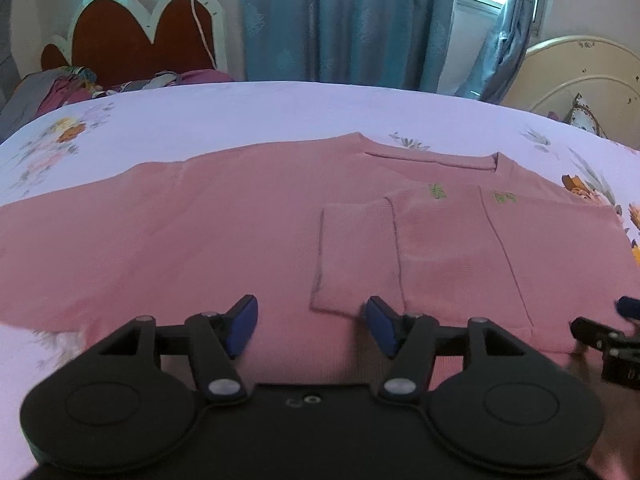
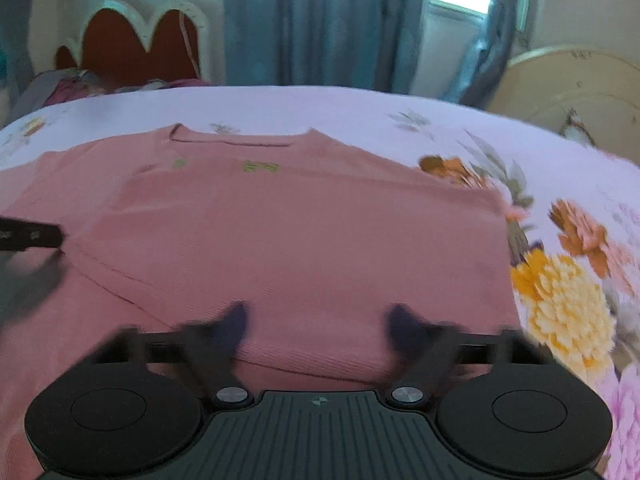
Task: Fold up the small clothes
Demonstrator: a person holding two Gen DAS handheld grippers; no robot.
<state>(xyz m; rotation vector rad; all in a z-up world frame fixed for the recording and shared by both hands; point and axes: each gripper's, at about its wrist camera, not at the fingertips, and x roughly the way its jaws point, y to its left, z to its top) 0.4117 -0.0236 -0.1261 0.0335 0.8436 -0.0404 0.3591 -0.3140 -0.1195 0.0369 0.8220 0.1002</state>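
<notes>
Pink sweater point(image 1: 248, 220): spread flat on floral bedsheet point(image 1: 260, 112), right sleeve point(image 1: 352, 256) already folded inward. Soft, light, limp knit judged; best pinched at hem or left sleeve edge. Left gripper point(image 1: 311, 326) and right gripper point(image 2: 318, 324): jaws apart, nothing held.

Bare floral bedsheet point(image 1: 248, 112) lies open from ten to two o'clock beyond the flat pink sweater point(image 1: 200, 232), while the right gripper point(image 1: 616, 320) crowds three o'clock and a headboard point(image 1: 132, 40) stands behind at eleven.
</notes>
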